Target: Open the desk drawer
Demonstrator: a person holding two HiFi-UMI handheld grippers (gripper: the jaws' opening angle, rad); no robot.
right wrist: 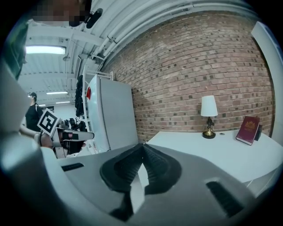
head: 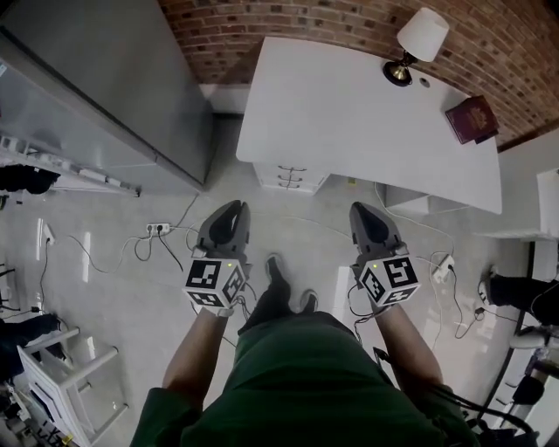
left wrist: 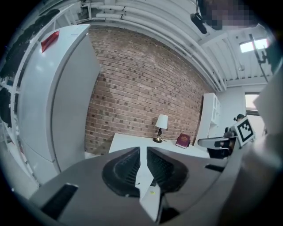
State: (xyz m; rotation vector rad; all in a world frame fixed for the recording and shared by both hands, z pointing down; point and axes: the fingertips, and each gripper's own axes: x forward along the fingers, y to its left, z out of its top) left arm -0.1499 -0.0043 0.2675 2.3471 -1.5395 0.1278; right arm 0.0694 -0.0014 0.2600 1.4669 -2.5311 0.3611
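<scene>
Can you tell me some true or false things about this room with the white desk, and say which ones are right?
1. A lamp stands on the white desk. True.
2. The red book lies on the floor. False: it lies on the desk, near the lamp.
3. The left gripper is holding a drawer handle. False: it is empty, up in the air, well away from the drawers under the desk.
4. The wall behind the desk is made of brick. True.
</scene>
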